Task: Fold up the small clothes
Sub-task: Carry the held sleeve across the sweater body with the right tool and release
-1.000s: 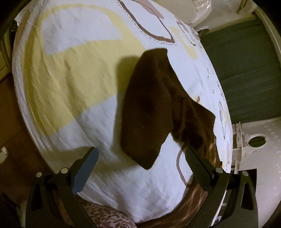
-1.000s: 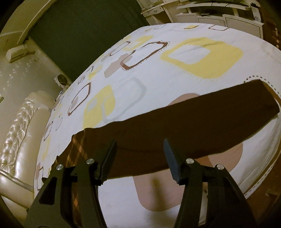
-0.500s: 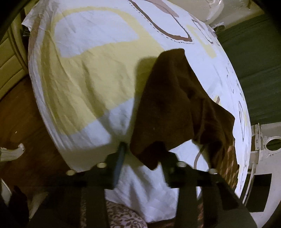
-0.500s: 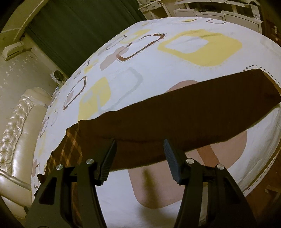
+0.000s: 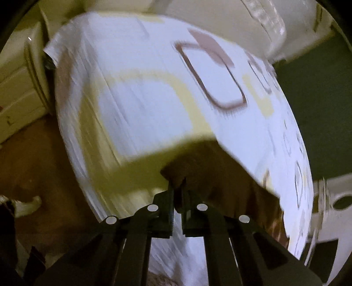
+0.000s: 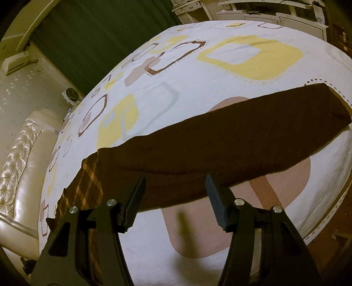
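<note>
A dark brown cloth (image 6: pixel 231 145) with a plaid part (image 6: pixel 88 187) at its left end lies as a long strip across the patterned bed sheet (image 6: pixel 176 92). My right gripper (image 6: pixel 175 193) is open, its fingers just short of the cloth's near edge, touching nothing. In the blurred left wrist view my left gripper (image 5: pixel 178 191) is shut on a corner of the brown cloth (image 5: pixel 220 176) and holds it lifted above the sheet (image 5: pixel 143 99).
The bed's near edge and wooden floor (image 5: pixel 33 165) lie to the left. A padded cream headboard (image 6: pixel 19 165) stands at the bed's end. Dark green curtains (image 6: pixel 99 33) and white cabinets (image 6: pixel 275 13) stand beyond the bed.
My left gripper went from wide open to shut on the cloth's near corner and has lifted it, swinging the view. My right gripper stayed open and hardly moved.
</note>
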`<state>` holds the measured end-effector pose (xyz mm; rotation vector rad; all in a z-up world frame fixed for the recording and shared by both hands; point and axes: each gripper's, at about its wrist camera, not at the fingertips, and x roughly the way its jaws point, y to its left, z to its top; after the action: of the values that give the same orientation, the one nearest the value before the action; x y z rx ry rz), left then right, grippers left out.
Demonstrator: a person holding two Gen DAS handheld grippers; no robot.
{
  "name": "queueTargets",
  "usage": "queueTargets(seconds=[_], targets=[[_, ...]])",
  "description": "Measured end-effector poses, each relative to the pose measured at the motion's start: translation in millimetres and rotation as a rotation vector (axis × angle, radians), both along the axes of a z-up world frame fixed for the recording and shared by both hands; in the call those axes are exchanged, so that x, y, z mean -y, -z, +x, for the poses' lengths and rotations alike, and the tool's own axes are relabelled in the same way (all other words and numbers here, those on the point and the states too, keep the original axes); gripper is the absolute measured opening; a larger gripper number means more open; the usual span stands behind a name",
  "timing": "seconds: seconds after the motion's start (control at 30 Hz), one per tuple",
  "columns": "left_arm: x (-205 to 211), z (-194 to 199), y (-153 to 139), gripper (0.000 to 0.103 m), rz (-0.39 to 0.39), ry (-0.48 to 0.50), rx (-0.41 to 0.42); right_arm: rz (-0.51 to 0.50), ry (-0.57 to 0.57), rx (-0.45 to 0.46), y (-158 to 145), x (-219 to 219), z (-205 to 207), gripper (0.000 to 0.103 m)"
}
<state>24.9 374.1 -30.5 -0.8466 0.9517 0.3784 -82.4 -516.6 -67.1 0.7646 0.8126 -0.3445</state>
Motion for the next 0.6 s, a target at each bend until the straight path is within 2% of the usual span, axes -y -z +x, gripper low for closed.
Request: queueTargets(seconds=[0.2, 0.33, 0.4, 0.5, 0.6], targets=[[-47.0, 23.2, -27.6, 0.005, 0.139, -0.033, -0.004, -0.001, -0.009, -0.018, 3.4, -7.2, 4.4, 0.057], [-61.0, 17.6, -17.1, 0.005, 0.119, -0.06, -0.022, -0.01, -0.019, -0.021, 2.8, -14.5, 9.1, 0.057], [-64.9, 13.5, -4.4, 0.005, 0.117, -0.07, -0.054, -0.012, -0.024, -0.022, 4.0, -17.9, 12.4, 0.058], [-72.0, 4.2, 23.9, 0.005, 0.06, -0.092, -0.1, -0.003, -0.026, -0.028, 8.6, -21.2, 15.4, 0.062], [-75.0, -1.6, 41.4, 0.005, 0.048, -0.091, -0.14, 0.003, -0.029, -0.037, 11.5, -21.3, 16.9, 0.062]])
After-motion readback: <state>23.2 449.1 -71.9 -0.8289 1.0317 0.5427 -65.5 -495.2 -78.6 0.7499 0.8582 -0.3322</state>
